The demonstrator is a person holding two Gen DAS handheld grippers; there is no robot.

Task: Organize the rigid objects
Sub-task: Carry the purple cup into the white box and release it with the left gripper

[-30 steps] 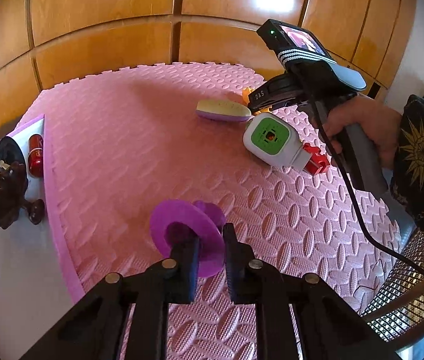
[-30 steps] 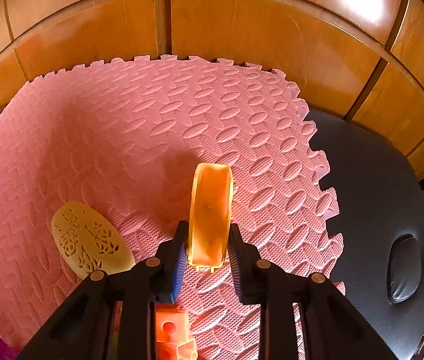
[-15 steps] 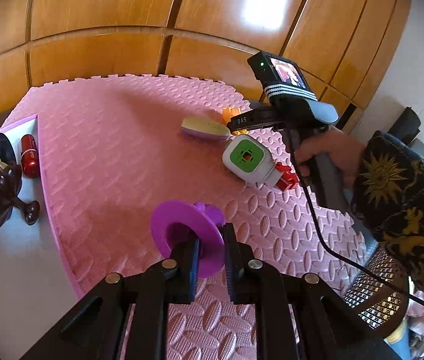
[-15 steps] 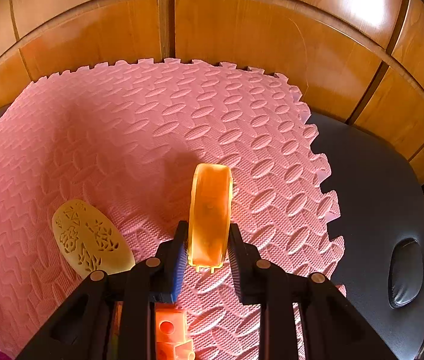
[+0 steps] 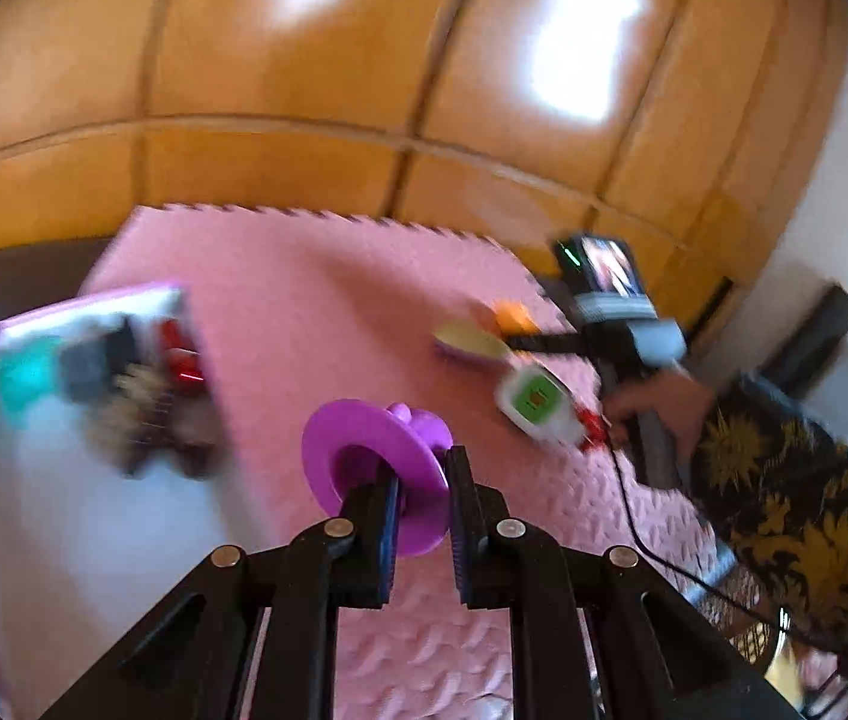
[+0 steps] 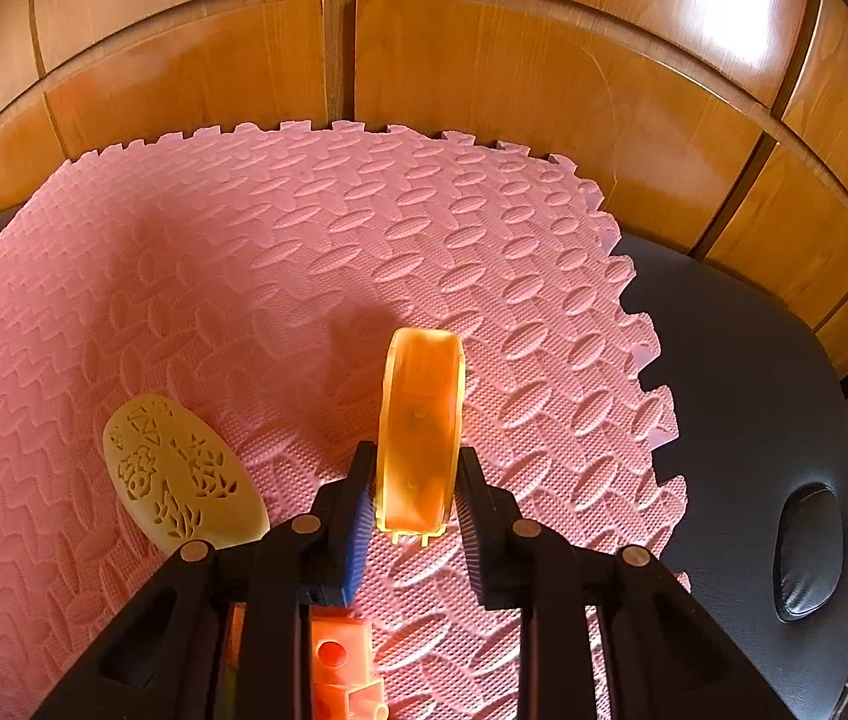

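Two claws gripping, left (image 5: 421, 501) purple spool (image 5: 373, 459), right (image 6: 415, 501) orange piece (image 6: 421, 420), tray (image 5: 64, 510) contents blurred.

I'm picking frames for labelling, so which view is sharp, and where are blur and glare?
Left wrist view: motion-blurred, worst on the tray items; the left gripper and its purple spool stay crisp; window glare on the wood panels. Right wrist view: sharp throughout, mild glare top right.

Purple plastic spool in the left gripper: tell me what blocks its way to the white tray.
Nothing visible blocks it. The purple plastic spool is clamped in the left gripper, and only bare pink foam mat lies between it and the white tray, whose blurred contents sit toward its far end.
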